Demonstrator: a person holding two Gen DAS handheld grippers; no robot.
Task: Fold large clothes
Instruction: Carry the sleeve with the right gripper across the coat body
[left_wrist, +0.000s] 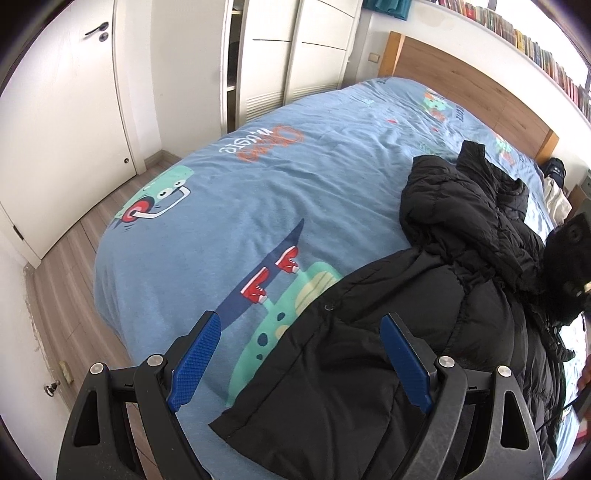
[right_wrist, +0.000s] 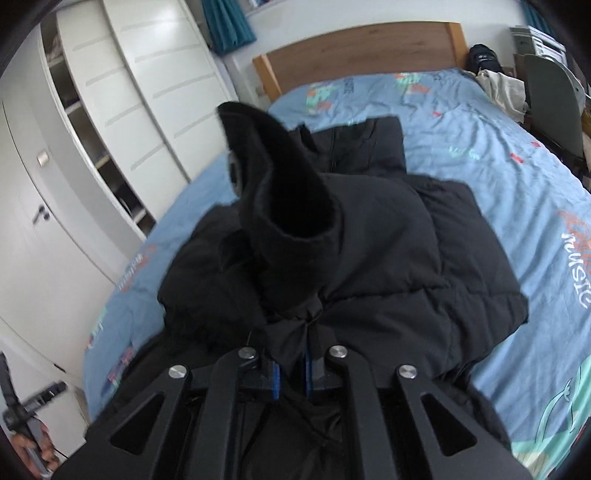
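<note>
A large black puffer jacket (left_wrist: 436, 295) lies on the blue cartoon-print bed cover (left_wrist: 258, 192). My left gripper (left_wrist: 301, 358) is open with blue pads; it hovers over the jacket's lower corner and holds nothing. In the right wrist view the jacket (right_wrist: 388, 258) lies partly folded on the bed. My right gripper (right_wrist: 290, 376) is shut on a bunched part of the jacket fabric, and a black sleeve cuff (right_wrist: 291, 192) sticks up in front of it. The right gripper also shows at the right edge of the left wrist view (left_wrist: 569, 266), under black fabric.
A wooden headboard (right_wrist: 362, 51) stands at the far end of the bed. White wardrobes (right_wrist: 147, 92) and a door (left_wrist: 74, 92) line the wall, with wood floor (left_wrist: 66, 280) beside the bed. Clothes and a chair (right_wrist: 546, 99) stand at the bed's far right corner.
</note>
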